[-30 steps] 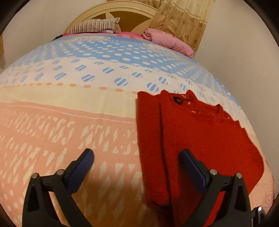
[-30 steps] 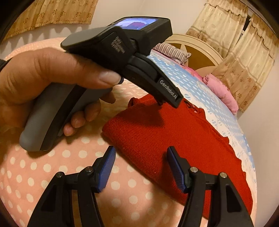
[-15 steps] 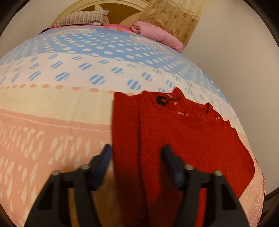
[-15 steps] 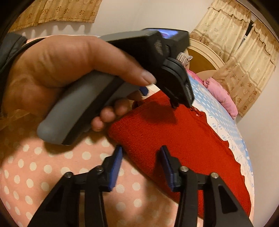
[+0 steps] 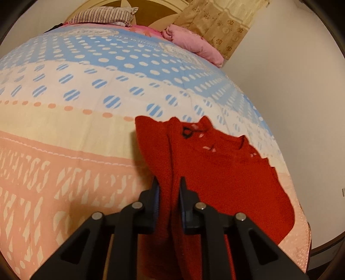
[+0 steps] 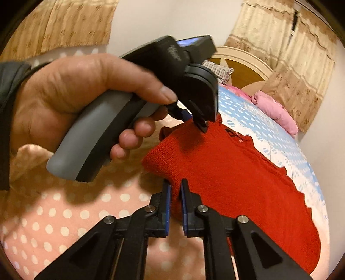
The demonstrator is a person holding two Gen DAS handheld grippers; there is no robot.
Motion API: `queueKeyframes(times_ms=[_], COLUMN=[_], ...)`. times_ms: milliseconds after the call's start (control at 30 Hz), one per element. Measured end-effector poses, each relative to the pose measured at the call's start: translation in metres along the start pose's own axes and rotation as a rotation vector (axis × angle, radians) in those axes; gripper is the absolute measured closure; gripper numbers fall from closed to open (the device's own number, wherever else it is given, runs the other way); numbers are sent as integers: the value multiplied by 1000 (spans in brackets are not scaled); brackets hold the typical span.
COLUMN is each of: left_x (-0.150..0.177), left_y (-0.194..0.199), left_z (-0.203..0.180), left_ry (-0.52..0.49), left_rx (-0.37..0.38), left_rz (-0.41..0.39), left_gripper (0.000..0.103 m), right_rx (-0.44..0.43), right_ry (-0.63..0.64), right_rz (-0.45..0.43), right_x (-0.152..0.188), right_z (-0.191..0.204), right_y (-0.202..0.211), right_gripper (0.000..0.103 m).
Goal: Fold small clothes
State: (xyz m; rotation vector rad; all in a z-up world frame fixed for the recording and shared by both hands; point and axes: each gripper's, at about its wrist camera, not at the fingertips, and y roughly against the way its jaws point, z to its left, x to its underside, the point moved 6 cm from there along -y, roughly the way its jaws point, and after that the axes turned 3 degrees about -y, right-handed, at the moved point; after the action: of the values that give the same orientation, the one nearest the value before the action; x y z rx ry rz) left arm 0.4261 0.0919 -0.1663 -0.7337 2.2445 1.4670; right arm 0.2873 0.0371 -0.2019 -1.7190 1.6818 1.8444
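Both claws have just been closing and now pinch my soft red knitted sweater (image 5: 226,172): left claw (image 5: 169,189) on its folded edge, right claw (image 6: 175,193) at a corner; it sags limply.

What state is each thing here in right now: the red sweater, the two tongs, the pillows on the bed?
Red sweater: lying on the bed, one side folded over, near edge pinched in two places.
Left tongs: jaws just closed, shut on the sweater's folded strip.
Right tongs: jaws just closed, shut on the sweater's corner.
Striped pillow: propped against the headboard.
Pink pillow: lying at the bed's head.
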Motion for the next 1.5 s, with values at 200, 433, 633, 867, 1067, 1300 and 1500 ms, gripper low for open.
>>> queueKeyframes(times_ms=[200,433,633,867,1067,1300,1500], left_x=[-9,-14,-18,-21,-20,-17,-9], left_y=[10,13,15,15,9,-4,-20], left_z=[-18,-45,-75,-109,-143,-182,-211], left_ry=[5,-13,-42,-66,-99,-132,-166], left_rx=[38,74,96,121,146,178,194], left_rz=[-22,-32,-41,-48,-45,-32,-7], left_gripper=[87,88,88,88,88,88,88], right_rx=[-14,-9,-12,-8,-4,3,11], right_ry=[-75,-136,-217,-301,-365,-441,-526], right_rz=[-24,-42,-67,-94,-103,-110,-109], right_x=[0,2,5,15,27,44,62], right_z=[-15,-36,-61,-83,-105,-132,-157], right_y=[6,11,20,32,42,55,66], right_gripper=[95,96,96,96,96,96,96])
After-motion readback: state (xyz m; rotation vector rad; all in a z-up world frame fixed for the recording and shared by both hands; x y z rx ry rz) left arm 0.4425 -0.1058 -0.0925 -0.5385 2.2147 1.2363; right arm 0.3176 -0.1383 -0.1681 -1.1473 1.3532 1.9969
